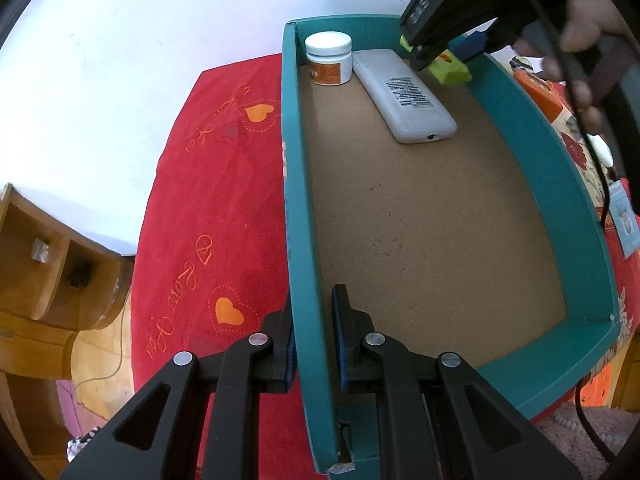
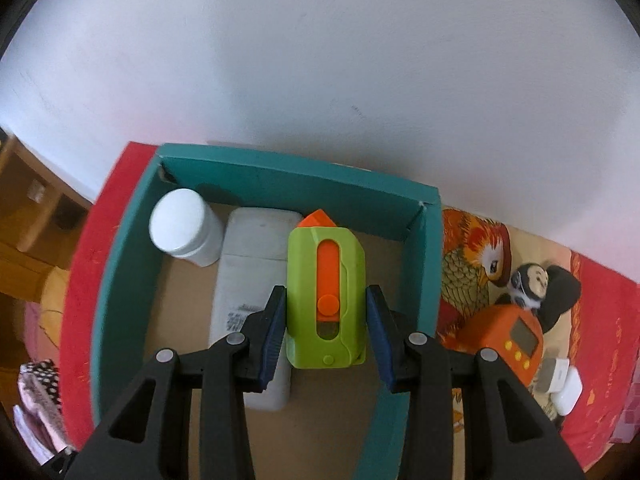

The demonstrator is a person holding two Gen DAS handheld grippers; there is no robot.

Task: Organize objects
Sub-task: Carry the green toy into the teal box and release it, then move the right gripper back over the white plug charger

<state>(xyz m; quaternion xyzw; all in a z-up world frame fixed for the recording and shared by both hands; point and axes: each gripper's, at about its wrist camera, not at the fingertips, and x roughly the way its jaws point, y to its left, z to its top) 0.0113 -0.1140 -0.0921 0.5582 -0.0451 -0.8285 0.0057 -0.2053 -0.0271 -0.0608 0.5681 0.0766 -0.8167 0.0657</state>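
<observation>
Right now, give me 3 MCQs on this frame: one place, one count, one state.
1. Where does the white jar stand?
A. box's far-left corner
B. on the red cloth
C. atop the remote

2. How many things sit in or over the teal box?
A. one
B. three
C. five

3. The left gripper:
A. hangs free
B. straddles the box's wall
C. holds the jar

Answers: 1 A, beside the white remote. 2 B: jar, remote, green-orange toy cutter. 3 B, one finger each side.

Left gripper (image 1: 313,336) straddles teal box's (image 1: 298,200) left wall, not clamped. White jar (image 1: 329,58) in far left corner, grey remote (image 1: 404,94) beside it. Right gripper (image 1: 438,46) over far edge, green item (image 1: 452,68) between fingers.
</observation>
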